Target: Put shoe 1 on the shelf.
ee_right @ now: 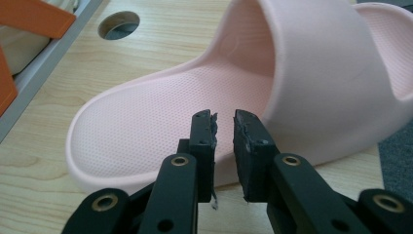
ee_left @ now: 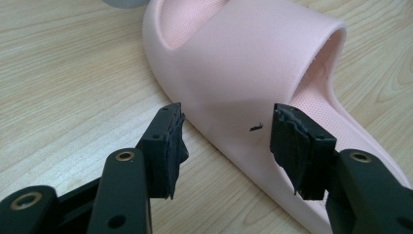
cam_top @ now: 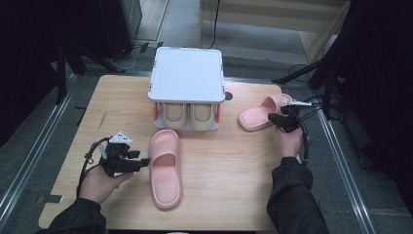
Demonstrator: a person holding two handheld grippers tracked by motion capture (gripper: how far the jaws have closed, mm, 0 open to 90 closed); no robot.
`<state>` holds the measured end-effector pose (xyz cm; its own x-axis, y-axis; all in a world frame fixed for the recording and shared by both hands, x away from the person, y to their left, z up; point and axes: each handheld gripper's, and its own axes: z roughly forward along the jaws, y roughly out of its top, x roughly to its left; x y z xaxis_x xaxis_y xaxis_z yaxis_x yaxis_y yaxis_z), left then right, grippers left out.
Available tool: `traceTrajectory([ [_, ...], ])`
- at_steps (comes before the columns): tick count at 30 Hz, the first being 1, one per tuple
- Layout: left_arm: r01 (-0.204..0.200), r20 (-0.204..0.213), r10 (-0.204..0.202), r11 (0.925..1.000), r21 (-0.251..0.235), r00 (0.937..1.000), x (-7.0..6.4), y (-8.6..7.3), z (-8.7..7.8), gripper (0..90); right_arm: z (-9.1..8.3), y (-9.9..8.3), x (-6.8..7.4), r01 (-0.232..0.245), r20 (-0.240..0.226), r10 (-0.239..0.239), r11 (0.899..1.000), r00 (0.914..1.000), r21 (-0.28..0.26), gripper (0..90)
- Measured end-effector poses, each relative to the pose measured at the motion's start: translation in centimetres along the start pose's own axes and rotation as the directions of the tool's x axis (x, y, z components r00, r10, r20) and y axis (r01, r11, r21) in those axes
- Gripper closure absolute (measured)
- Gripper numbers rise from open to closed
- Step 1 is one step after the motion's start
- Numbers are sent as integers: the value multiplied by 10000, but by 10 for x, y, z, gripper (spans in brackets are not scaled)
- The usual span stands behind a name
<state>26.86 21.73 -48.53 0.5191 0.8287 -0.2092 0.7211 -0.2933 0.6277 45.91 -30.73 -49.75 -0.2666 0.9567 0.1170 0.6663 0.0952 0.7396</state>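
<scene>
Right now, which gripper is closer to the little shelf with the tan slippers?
The left gripper, though not by much: it sits below-left of the shelf, beside a pink slipper. The right gripper is off to its right.

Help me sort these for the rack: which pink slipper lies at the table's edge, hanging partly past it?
The pink slipper by the right gripper, at the table's far right edge. The other pink slipper lies fully on the wood beside the left gripper.
</scene>
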Motion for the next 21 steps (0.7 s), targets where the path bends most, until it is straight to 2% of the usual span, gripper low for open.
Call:
traceTrajectory([
  [3,-27,-34,27,10000,4,10000,-1,0,1,459,-3,-1,-5,-257,64,257,9997,9996,-8,786],
  [8,-39,-18,39,10000,7,10000,-1,1,0,460,-7,-4,-9,-261,152,261,9997,9995,32,757],
  [11,-3,-21,3,10000,-81,10000,0,1,-1,460,-10,-5,-8,-448,225,446,9989,9988,113,695],
  [14,39,-17,-39,9999,-126,10000,1,1,-2,460,-14,-5,-7,-591,399,596,9981,9974,-146,627],
  [15,31,-30,-31,9999,-123,10000,1,1,-3,460,-14,-5,-7,-617,514,629,9978,9967,-238,573],
  [17,5,7,-5,10000,-97,10000,1,1,-3,461,-11,-4,-10,-785,725,808,9963,9941,-337,490],
  [19,1,48,-1,10000,-97,10000,1,0,-3,461,-7,-5,-13,-1128,652,1153,9928,9912,-406,457],
  [21,34,66,-33,10000,-89,10000,1,1,-2,461,0,-4,-13,-1261,1031,1286,9915,9863,-312,420],
])
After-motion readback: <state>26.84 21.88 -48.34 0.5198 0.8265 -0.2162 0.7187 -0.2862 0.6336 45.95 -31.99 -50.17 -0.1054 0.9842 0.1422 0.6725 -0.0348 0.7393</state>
